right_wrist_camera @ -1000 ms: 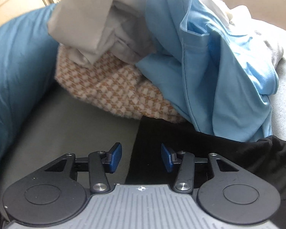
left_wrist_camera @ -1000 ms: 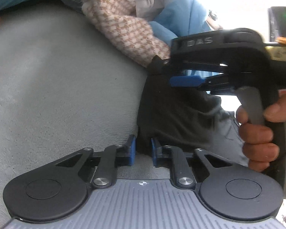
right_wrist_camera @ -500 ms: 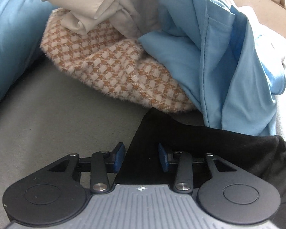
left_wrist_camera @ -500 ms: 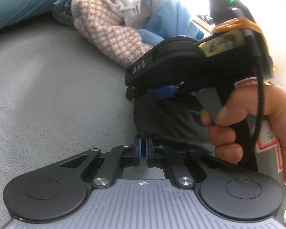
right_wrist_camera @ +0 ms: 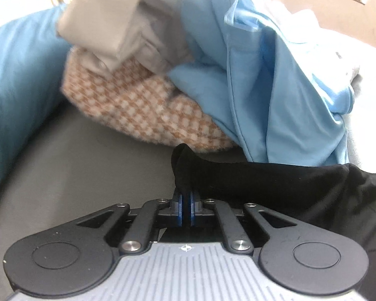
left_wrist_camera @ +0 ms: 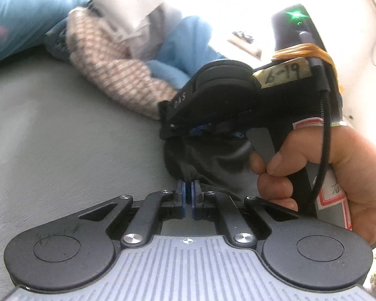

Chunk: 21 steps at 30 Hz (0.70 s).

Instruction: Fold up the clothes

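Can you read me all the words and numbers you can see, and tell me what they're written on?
"6-19": handwritten on the yellowish tape label on the right hand-held gripper.
"DAS": raised letters on that hand-held gripper's black body, blurred, so only likely.
Red-bordered sticker on its handle: handwriting too blurred and hidden to read.
Right wrist view: no text.
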### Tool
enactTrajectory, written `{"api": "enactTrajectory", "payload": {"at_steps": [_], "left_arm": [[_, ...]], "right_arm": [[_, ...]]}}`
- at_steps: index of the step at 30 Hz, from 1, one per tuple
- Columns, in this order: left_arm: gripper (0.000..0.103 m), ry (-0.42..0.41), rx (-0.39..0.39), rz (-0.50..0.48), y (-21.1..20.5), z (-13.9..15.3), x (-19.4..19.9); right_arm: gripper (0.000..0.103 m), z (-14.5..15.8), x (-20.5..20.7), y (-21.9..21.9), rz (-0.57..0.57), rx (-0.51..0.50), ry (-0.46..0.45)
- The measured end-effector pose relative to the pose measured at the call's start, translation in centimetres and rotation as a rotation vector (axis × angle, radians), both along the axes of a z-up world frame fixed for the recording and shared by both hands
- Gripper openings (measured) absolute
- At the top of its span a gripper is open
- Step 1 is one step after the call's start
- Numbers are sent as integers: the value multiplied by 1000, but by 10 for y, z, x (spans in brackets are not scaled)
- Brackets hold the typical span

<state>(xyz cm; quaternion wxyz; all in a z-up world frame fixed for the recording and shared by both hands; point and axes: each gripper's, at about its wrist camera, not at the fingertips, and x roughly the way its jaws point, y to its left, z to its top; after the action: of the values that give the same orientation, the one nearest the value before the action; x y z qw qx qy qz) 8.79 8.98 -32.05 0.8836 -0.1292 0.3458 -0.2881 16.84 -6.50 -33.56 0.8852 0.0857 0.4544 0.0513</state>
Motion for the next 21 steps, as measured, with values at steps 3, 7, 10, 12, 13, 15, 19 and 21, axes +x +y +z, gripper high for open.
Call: {"api": "enactTrajectory", "payload": {"at_steps": [3,7,10,12,13,15,19,21], "left_arm": [[2,-31,4,-41,-7,7,-8],[2,-67,2,-87,-17,14,-15],[2,-85,5,-133,-28,19,-18],[2,-94,6,-173,-38,22,-21],[2,-101,4,-194,-43,23,-22],[2,-119,7,-233,-56,26,-26],[2,-132,14,-298,-84,26,-27],[2,-128,19,-326,-99,25,-26]], "right_arm": [[6,16,-15,-11,27,58,-49],[6,34,-32,-28,34,115,-99],[6,45,-45,-47,22,162,-130],[6,51,-52,-60,7,188,-154],[6,53,-55,-69,-9,197,-163],[6,58,-62,-87,-43,214,-180],[6,61,-74,-124,-104,240,-202],[6,57,-78,-140,-138,262,-200]]}}
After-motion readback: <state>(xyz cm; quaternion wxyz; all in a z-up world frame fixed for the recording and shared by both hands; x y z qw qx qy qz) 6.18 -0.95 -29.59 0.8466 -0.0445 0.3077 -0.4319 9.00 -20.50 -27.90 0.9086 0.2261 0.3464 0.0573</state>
